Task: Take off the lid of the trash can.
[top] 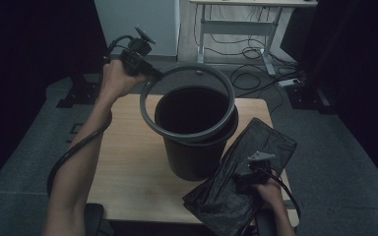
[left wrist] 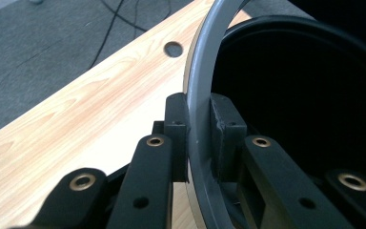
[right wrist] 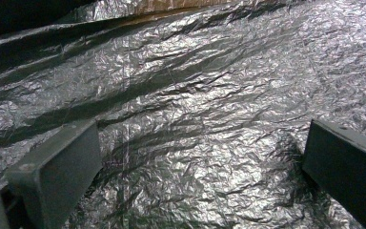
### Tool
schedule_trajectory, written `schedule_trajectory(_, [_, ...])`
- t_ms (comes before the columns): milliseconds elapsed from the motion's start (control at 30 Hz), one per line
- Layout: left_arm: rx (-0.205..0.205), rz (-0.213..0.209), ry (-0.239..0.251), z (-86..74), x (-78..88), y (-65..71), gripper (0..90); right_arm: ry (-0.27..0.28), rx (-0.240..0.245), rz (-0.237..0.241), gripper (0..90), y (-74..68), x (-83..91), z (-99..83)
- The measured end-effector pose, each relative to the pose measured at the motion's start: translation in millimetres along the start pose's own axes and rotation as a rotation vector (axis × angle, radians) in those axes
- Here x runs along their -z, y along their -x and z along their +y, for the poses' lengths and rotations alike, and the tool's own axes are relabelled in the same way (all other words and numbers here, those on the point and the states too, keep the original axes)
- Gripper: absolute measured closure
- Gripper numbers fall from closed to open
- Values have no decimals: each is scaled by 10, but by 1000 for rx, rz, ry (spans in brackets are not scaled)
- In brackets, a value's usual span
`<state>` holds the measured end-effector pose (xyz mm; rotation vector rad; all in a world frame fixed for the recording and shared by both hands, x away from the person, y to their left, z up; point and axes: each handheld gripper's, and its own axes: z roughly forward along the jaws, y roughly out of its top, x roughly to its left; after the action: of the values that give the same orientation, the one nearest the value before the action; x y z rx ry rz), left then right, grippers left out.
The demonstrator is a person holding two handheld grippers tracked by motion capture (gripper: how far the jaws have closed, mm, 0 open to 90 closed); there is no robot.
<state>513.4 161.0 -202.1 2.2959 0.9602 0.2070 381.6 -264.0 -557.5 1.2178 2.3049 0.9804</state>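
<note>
Ring-lifting is the step we judge in hand: our left gripper (left wrist: 199, 138) clamps the grey ring (top: 189, 101), tilted above the black bin (top: 195, 157). Our right gripper (top: 252, 173), jaws apart, hovers over the bin bag (top: 236, 184). Next we need the ring clear.

A wooden table (top: 128, 162) stands amid floor cables (top: 248, 51).

You hold a grey ring (top: 192, 73) over a black bin (top: 197, 147), on a pale wood-grain table (top: 128, 162). Your other gripper sits on a black crinkled bag (right wrist: 195, 95) with a silvery sheen. The floor (top: 24, 147) is grey.
</note>
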Motion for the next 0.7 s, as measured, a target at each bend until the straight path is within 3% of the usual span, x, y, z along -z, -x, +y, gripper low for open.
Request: schedule_trajectory(700, [99, 66, -19, -496, 178, -464, 786, 0, 1, 1, 0, 0, -1, 1])
